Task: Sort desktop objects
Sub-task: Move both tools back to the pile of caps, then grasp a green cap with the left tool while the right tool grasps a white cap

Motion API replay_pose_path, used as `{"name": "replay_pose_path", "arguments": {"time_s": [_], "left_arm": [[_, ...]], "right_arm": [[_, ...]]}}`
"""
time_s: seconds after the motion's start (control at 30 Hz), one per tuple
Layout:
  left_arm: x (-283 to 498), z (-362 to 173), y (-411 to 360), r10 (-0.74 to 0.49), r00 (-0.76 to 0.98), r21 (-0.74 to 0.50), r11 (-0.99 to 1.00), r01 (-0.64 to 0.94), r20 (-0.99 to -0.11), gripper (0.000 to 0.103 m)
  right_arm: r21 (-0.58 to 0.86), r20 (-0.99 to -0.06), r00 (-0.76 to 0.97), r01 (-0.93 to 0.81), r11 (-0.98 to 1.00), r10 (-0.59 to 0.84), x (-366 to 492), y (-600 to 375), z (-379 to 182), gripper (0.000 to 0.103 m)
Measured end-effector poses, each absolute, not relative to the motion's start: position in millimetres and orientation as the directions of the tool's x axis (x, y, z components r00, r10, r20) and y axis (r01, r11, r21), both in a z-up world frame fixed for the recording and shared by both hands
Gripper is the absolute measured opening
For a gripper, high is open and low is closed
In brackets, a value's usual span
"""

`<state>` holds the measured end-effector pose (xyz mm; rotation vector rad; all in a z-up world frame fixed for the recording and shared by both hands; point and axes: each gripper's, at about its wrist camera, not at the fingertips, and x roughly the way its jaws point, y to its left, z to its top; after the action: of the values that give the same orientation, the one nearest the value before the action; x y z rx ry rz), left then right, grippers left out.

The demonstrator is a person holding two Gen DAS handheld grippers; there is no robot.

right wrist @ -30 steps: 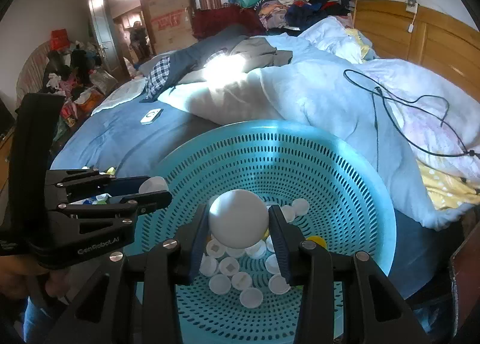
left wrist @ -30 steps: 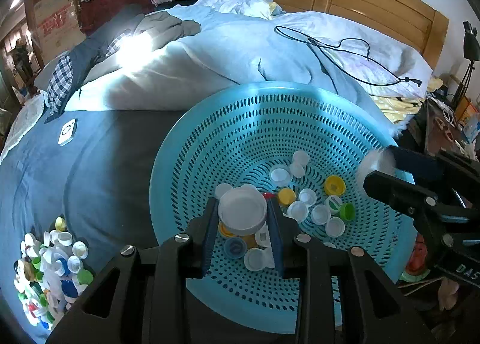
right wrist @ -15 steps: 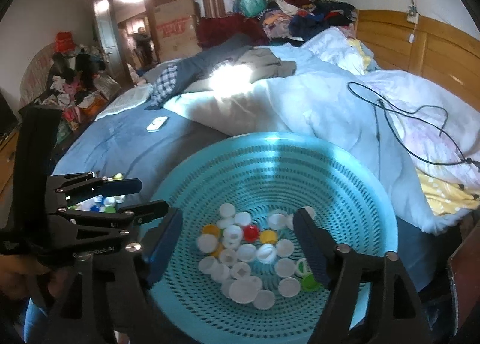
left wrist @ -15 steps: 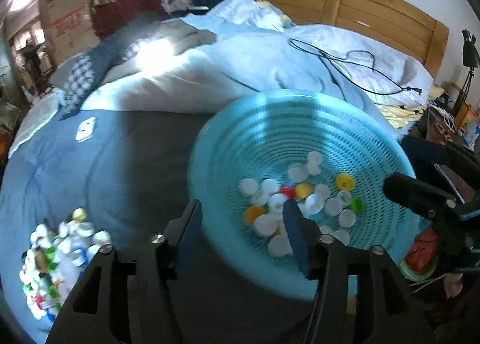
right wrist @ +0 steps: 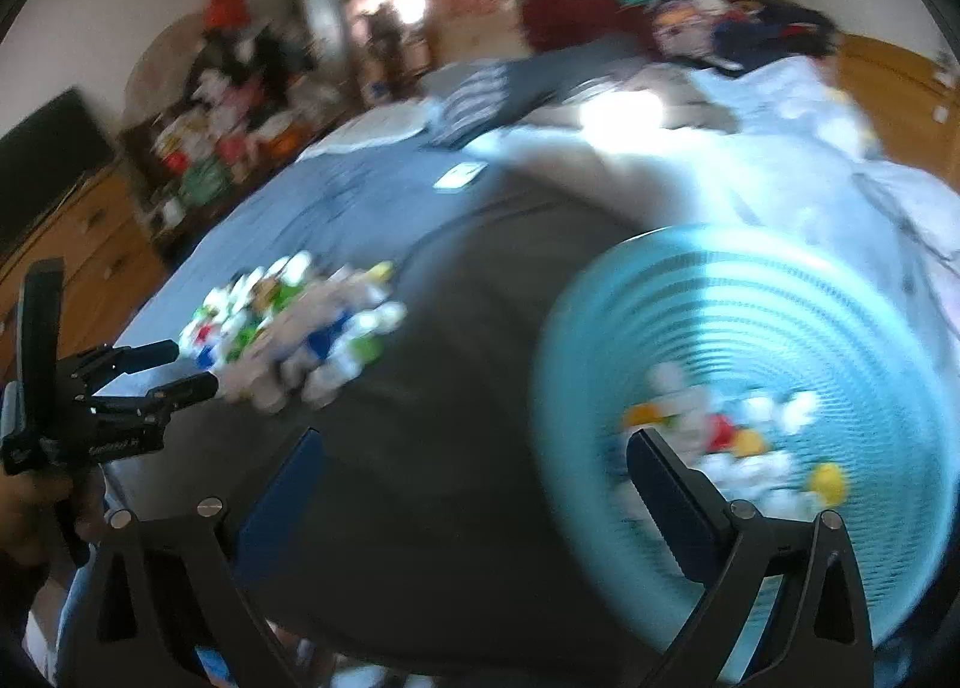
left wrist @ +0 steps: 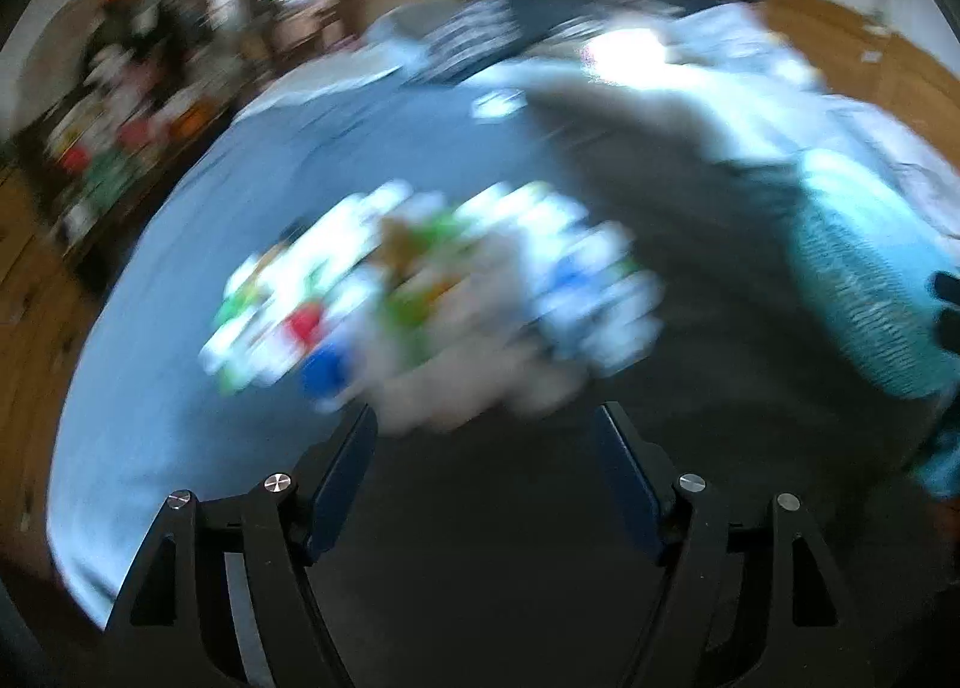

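Teal plastic basket [right wrist: 780, 328] on bed [right wrist: 360, 196], holding a share of loose bottle caps [right wrist: 744, 442]; remaining pile of caps [left wrist: 420, 298] on blue bedsheet, well apart from basket. Left hand-held gripper [left wrist: 486, 448] spread and opening, nothing between jaws, aimed at pile. Right hand-held gripper [right wrist: 474, 478] spread wide and opening, empty, basket edge just beside one finger. Both views heavily blurred. Risks judged: fast approach scattering pile; soft bedding letting caps tilt or slip from pinch; two caps caught together.

basket [right wrist: 750, 298]: teal, perforated | caps [left wrist: 420, 292]: white, green, red, blue | bedsheet [left wrist: 270, 178]: blue
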<state>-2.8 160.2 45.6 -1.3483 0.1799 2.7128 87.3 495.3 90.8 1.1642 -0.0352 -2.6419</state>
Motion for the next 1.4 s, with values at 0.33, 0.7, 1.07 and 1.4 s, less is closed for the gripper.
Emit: {"name": "replay_pose_path", "arguments": {"time_s": [0.33, 0.7, 1.07, 1.4], "left_arm": [[0, -16, 82, -0.036, -0.55, 0.023, -0.999, 0.031, -0.835, 0.072], [-6, -26, 72, -0.068, -0.553, 0.029, -0.996, 0.079, -0.831, 0.101], [-6, -28, 74, -0.083, -0.56, 0.036, -0.995, 0.094, -0.824, 0.102], [-8, -9, 45, 0.03, -0.591, -0.085, -0.994, 0.065, -0.806, 0.101]], "right_arm": [[0.042, -0.823, -0.524, 0.33, -0.943, -0.22, 57, 396, 10, 0.103], [0.03, -0.872, -0.46, 0.293, -0.956, -0.168, 39, 380, -37, 0.103], [0.132, -0.868, -0.442, 0.239, -0.962, -0.229, 37, 389, -43, 0.103], [0.175, -0.857, -0.454, 0.187, -0.967, -0.243, 38, 395, -44, 0.103]]}}
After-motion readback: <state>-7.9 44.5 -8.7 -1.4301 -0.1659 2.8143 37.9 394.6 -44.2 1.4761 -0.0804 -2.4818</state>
